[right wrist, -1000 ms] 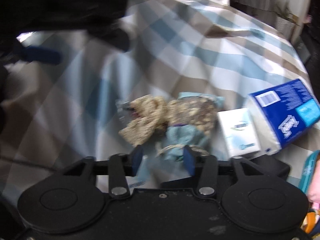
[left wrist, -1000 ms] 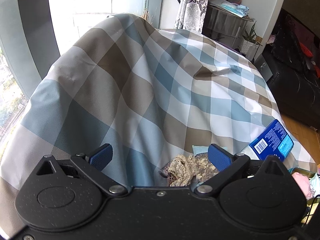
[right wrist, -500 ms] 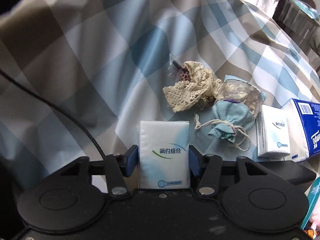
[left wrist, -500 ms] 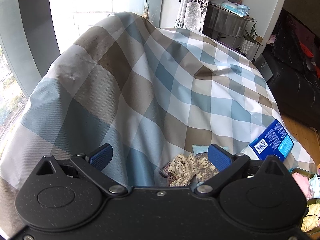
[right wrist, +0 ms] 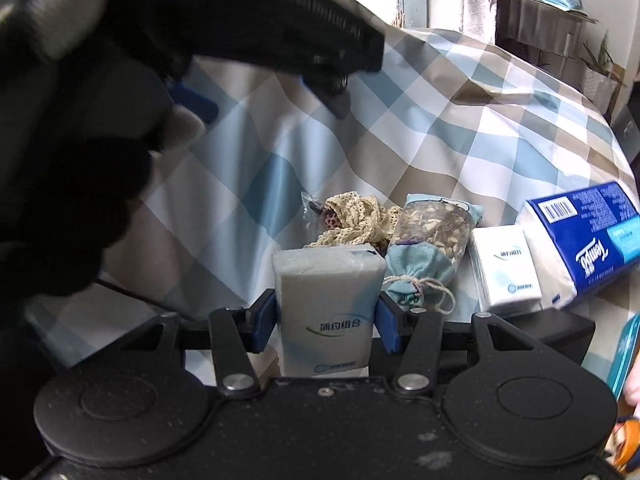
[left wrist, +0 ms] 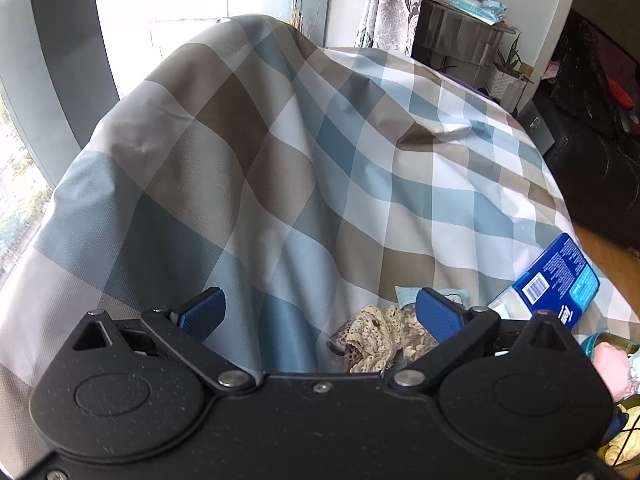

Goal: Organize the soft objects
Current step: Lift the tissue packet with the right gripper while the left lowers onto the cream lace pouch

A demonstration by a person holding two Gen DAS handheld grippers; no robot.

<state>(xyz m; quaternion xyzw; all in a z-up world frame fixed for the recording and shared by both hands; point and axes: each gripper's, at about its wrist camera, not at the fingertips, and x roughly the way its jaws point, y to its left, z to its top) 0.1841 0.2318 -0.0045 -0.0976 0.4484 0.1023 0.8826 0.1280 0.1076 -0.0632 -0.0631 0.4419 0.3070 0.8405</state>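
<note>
My right gripper [right wrist: 326, 318] is shut on a white tissue pack [right wrist: 326, 304], held above the checked cloth [right wrist: 460, 120]. Beyond it lie a cream lace pouch [right wrist: 352, 216], a teal drawstring sachet [right wrist: 424, 252], a second white tissue pack [right wrist: 506, 270] and a blue Tempo tissue pack [right wrist: 592, 240]. My left gripper [left wrist: 318, 314] is open and empty, hovering above the cloth; the lace pouch [left wrist: 376, 336] sits just inside its right finger. It also shows as a dark shape in the right wrist view [right wrist: 256, 64].
The cloth [left wrist: 280, 160] drapes over a mound near a window. A wire basket [left wrist: 624, 436] with soft items and a teal rim [right wrist: 626, 352] sit at the right edge. A dark sofa [left wrist: 600, 152] and a side table [left wrist: 460, 36] stand behind.
My right gripper has lifted and tilted with the tissue pack in it, so the pile now looks farther away. My left gripper has barely moved and stays open.
</note>
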